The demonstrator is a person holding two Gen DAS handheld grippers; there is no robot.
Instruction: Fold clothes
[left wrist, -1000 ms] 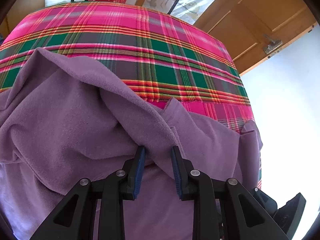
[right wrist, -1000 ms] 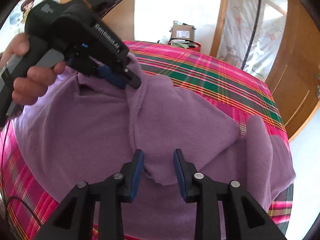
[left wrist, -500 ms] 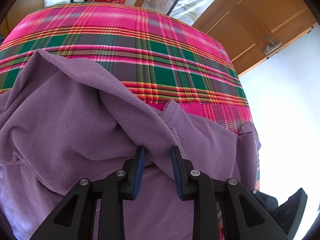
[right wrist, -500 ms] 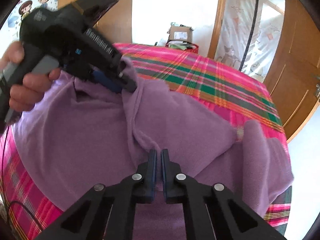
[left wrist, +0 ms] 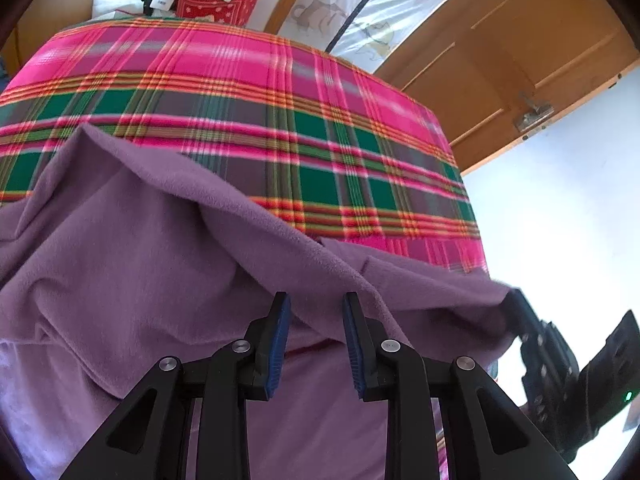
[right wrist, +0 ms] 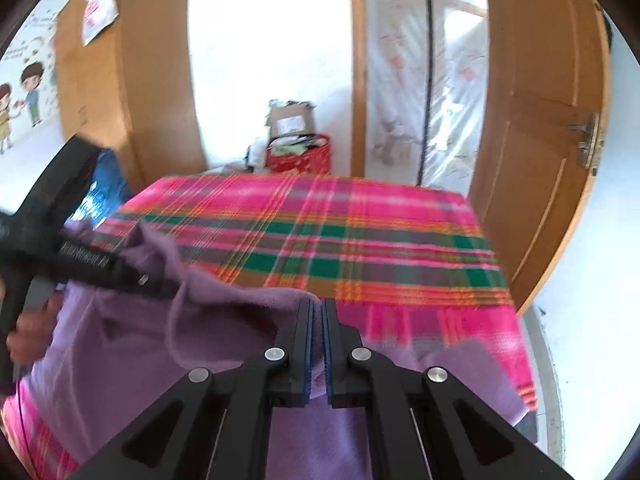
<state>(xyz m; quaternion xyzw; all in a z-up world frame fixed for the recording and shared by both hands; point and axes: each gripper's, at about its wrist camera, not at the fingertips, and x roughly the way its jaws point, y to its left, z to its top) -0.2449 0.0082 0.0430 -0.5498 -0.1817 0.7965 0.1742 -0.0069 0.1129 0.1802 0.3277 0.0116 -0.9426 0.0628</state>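
Observation:
A purple fleece garment lies crumpled on a pink and green plaid cover. My left gripper stands open with a fold of the fleece between its jaws. My right gripper is shut on an edge of the purple garment and holds it lifted above the plaid cover. The right gripper also shows at the right edge of the left wrist view, pinching the cloth. The left gripper shows at the left of the right wrist view, held by a hand.
A red box with papers stands beyond the far edge of the cover; it also shows in the right wrist view. A wooden door is at the right. A blue bag sits at the left.
My right gripper closed on the fleece edge and has lifted it up and to the right, pulling the cloth taut. The left gripper has stayed open around its fold.

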